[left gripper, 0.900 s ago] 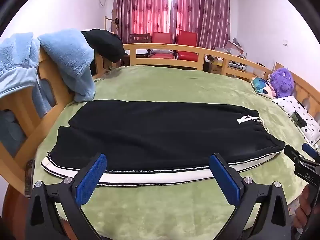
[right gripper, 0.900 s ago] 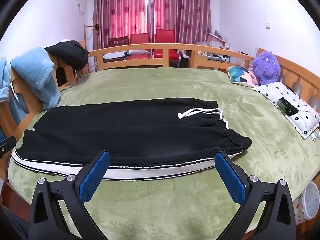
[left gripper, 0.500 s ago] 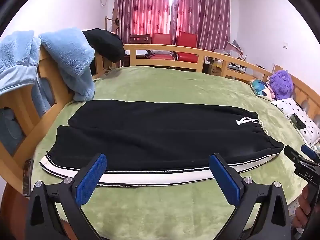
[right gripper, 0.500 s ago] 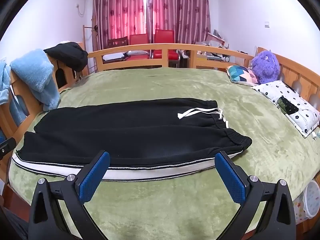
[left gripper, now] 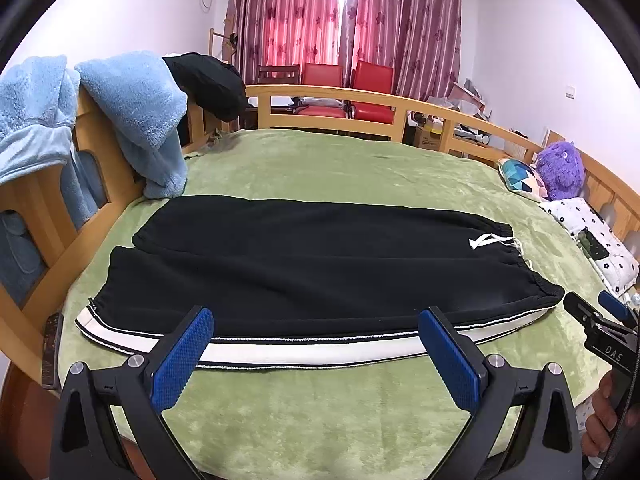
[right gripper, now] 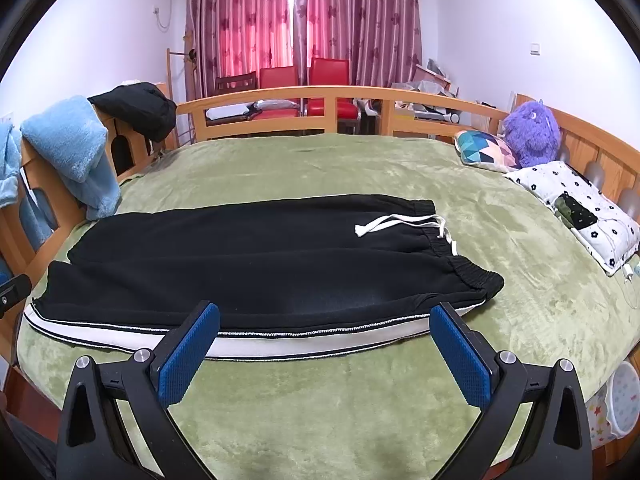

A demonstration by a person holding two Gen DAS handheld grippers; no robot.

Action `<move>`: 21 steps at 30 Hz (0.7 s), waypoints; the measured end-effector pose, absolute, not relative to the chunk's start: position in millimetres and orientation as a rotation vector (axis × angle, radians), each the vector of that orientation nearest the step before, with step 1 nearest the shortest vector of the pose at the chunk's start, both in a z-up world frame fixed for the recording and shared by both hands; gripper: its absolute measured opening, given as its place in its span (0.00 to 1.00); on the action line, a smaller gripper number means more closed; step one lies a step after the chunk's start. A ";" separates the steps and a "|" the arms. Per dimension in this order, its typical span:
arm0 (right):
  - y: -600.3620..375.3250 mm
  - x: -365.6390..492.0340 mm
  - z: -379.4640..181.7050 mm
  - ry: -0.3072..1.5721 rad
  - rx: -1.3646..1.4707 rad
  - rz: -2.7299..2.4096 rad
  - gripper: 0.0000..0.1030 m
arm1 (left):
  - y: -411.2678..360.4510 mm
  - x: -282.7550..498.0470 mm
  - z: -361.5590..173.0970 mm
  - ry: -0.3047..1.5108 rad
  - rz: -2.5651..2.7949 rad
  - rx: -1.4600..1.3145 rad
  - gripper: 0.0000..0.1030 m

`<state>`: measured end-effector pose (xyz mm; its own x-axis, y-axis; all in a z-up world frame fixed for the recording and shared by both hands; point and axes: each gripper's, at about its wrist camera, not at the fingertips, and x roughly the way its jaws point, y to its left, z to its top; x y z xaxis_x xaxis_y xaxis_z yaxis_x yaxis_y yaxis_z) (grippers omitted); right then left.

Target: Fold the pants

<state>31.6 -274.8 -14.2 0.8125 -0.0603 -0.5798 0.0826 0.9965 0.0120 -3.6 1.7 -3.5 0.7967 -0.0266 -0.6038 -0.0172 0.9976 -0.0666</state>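
Before you, a wooden-railed bed under a green blanket; beyond it, red chairs against backlit maroon curtains, white walls either side.

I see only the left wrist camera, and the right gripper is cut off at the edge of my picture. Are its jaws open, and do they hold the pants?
Observer: The right gripper has its jaws wide open and empty, on the near side of the pants, by the white side stripe.
Operator: Is something standing beside the bed on that side?
Observer: Yes, a white bin with coloured stars stands by the right edge of the bed.
Operator: And the drawstring?
Observer: The drawstring shows two ends: the long one lies toward the legs, the short one lies at the waistband.
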 end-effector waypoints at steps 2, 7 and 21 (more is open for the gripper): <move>-276.2 31.8 -13.7 0.617 0.041 -0.077 1.00 | 1.4 -3.9 -3.5 0.648 -0.006 -0.073 1.00; -278.1 31.5 -12.8 0.619 0.046 -0.078 1.00 | 0.4 -4.1 -3.6 0.654 -0.008 -0.075 1.00; -277.6 31.8 -11.1 0.615 0.043 -0.087 1.00 | -1.3 -6.3 -0.7 0.650 -0.010 -0.086 1.00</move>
